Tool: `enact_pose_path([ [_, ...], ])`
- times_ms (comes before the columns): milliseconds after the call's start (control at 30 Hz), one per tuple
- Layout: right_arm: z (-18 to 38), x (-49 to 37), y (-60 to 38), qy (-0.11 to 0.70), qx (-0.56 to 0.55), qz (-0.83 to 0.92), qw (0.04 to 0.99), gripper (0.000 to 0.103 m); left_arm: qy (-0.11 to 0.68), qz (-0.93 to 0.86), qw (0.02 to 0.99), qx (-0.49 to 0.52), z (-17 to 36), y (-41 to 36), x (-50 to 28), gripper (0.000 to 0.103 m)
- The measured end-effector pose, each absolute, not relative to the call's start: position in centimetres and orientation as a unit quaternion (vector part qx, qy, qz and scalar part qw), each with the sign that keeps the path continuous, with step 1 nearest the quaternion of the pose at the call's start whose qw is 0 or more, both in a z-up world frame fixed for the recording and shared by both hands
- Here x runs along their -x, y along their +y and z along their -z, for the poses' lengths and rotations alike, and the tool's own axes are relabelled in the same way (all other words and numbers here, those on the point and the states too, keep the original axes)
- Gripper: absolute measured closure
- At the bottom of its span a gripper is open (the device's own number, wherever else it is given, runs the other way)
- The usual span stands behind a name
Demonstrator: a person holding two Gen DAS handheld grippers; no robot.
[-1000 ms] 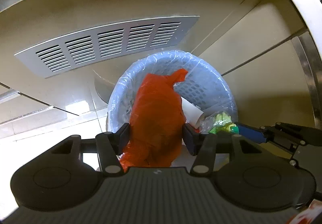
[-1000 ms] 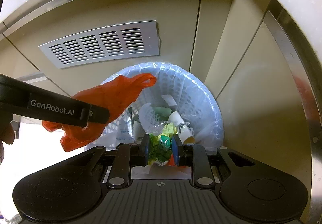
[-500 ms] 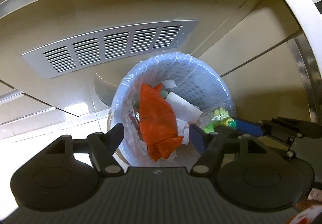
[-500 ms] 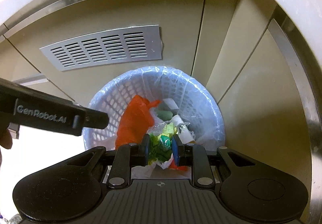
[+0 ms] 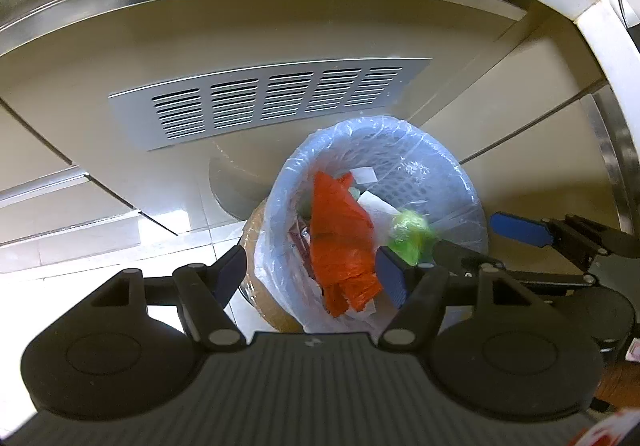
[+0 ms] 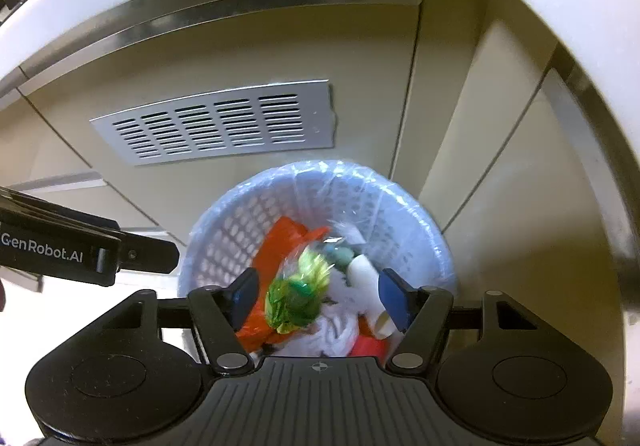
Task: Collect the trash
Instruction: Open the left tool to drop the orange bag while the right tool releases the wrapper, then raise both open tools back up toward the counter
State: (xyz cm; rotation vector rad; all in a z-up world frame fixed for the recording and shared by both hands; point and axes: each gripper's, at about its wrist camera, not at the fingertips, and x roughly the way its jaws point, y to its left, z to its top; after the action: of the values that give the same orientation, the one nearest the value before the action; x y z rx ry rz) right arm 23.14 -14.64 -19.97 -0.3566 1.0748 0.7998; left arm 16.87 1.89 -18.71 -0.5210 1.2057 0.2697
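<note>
Below both my tongs sits the bin [image 6: 436,242], a white mesh basket lined with clear plastic, on pale floor tiles [image 5: 120,238] against beige cabinets with a metal vent [image 6: 224,127]. Inside lie an orange bag [image 5: 340,238], white paper [image 6: 336,330] and a cup [image 6: 364,274]. My left tongs [image 5: 310,274] gape wide, holding nothing. My right tongs [image 6: 318,296] are spread too; the green wrapper [image 6: 298,294] is blurred between them, touching neither finger.

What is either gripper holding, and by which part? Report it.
Nothing is held. The left gripper and right gripper are open; the green wrapper is loose above the bin.
</note>
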Motion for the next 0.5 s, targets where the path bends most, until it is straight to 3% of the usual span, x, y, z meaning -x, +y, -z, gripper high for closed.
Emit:
enact_pose_path([
  [500, 18.8, -21.9, -14.4, 0.486, 0.175, -0.367, 0.774, 0.037, 0.534, -0.122, 0.803, 0.236, 16.5, 2.9, -14.9, 0.035],
])
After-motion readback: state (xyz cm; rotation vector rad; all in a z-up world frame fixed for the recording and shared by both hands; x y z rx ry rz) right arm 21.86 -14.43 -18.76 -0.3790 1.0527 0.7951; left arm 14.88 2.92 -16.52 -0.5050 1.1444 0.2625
